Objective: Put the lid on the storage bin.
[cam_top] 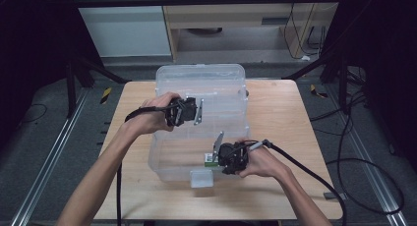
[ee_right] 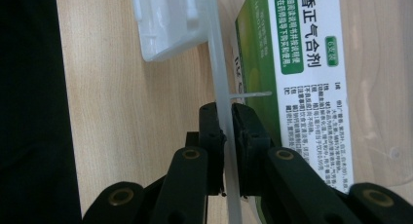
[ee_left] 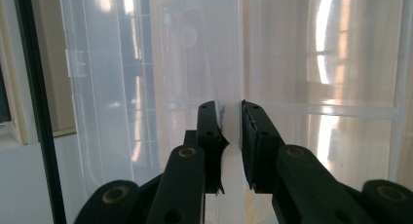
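- Counter (cam_top: pixel 275 118) from the high view: I count one clear plastic box (cam_top: pixel 199 152) with its one lid (cam_top: pixel 201 83) raised behind it. My left gripper (cam_top: pixel 189 110) sits at the lid's edge and my right gripper (cam_top: pixel 227 156) at the box's near wall, beside one green-and-white carton (cam_top: pixel 210 159).
- Left gripper view: the lid's thin edge (ee_left: pixel 231 112) runs between my jaws, which stand close either side; I cannot tell if they pinch it.
- Right gripper view: my jaws are clenched on the box's wall (ee_right: pixel 221 87), carton (ee_right: pixel 302 63) just inside, one latch tab (ee_right: pixel 165 24) outside.
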A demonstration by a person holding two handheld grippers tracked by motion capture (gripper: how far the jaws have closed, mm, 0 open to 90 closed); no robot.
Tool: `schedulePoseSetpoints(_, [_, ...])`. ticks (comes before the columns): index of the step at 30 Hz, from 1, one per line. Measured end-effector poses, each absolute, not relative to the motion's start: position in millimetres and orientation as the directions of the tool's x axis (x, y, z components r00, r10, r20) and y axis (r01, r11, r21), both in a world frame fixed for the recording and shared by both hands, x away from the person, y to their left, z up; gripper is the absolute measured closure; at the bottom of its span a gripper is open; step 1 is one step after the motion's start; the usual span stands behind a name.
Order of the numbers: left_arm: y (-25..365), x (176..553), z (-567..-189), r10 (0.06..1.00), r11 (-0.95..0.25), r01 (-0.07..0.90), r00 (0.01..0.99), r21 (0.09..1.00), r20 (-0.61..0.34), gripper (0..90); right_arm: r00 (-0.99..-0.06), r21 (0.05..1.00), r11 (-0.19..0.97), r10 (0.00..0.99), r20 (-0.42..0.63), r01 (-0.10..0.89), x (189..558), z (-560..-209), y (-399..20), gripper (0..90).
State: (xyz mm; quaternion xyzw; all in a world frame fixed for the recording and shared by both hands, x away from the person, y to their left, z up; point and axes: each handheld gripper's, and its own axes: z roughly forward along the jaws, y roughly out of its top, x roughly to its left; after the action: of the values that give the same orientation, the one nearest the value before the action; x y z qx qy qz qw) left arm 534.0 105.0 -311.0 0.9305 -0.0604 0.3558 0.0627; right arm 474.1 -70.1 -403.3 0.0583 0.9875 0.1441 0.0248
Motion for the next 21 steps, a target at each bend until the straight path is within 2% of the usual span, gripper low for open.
schedulePoseSetpoints(21, [107, 508, -313, -0.06, -0.982, -0.168, 0.717, 0.089, 0.694, 78.9, -0.988, 0.312, 0.941, 0.149, -0.038, 0.13, 472, -405, -73, 82.9])
